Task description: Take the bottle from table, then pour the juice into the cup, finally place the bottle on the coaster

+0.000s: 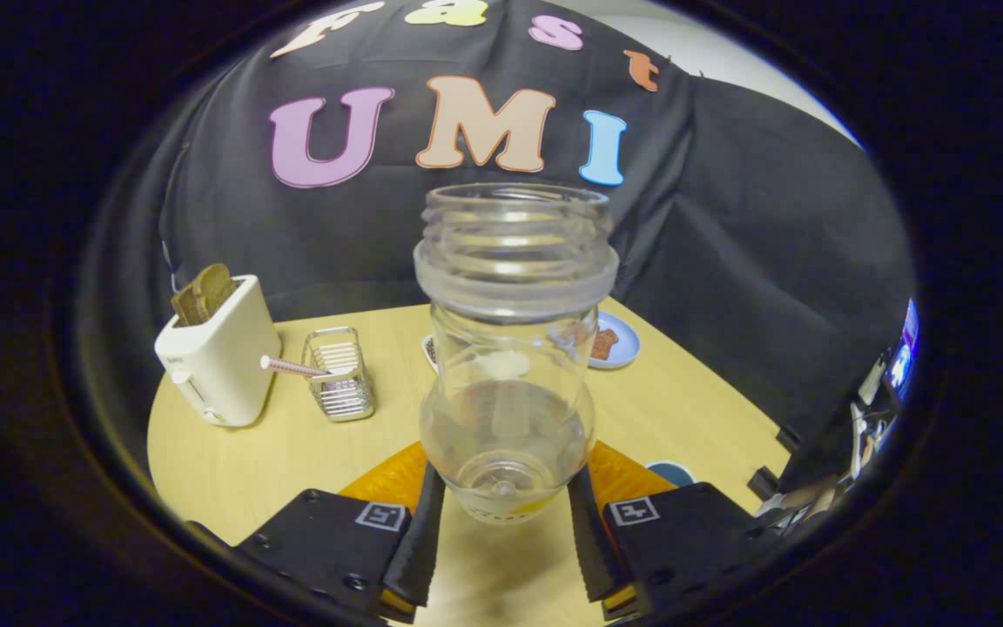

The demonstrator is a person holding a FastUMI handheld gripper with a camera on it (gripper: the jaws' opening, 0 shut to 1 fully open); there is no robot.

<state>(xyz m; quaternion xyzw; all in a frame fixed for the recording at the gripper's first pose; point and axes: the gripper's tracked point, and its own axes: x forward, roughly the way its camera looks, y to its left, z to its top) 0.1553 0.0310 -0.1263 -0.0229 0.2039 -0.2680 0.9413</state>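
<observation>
My tool (pixel 506 531) is clenched on the bottle (pixel 510 366), both fingers (pixel 421 540) pressing its lower body from either side. The bottle stands upright between them, cap off, mouth open toward the booth wall. It looks nearly empty, just a trace of yellow at the bottom, so I judge the pour is done or almost done and the step in hand is setting the bottle down.

An orange coaster (pixel 388 477) lies on the table (pixel 292 453) right under and behind the bottle base, showing on both sides of it. I can't tell whether the base already touches it or hangs just above.

To do this well: keep the bottle vertical, lower straight down, centre the base over the orange patch, and only loosen the grip once it sits flat. The glassy wall looks slick, so no twisting on release.

Something blue (pixel 671 472) peeks just beyond the right finger, maybe the cup, too hidden to say. Toaster (pixel 218 353), metal rack (pixel 340 374) with a straw (pixel 292 367), and a plate (pixel 615 341) sit well beyond, out of the way.
</observation>
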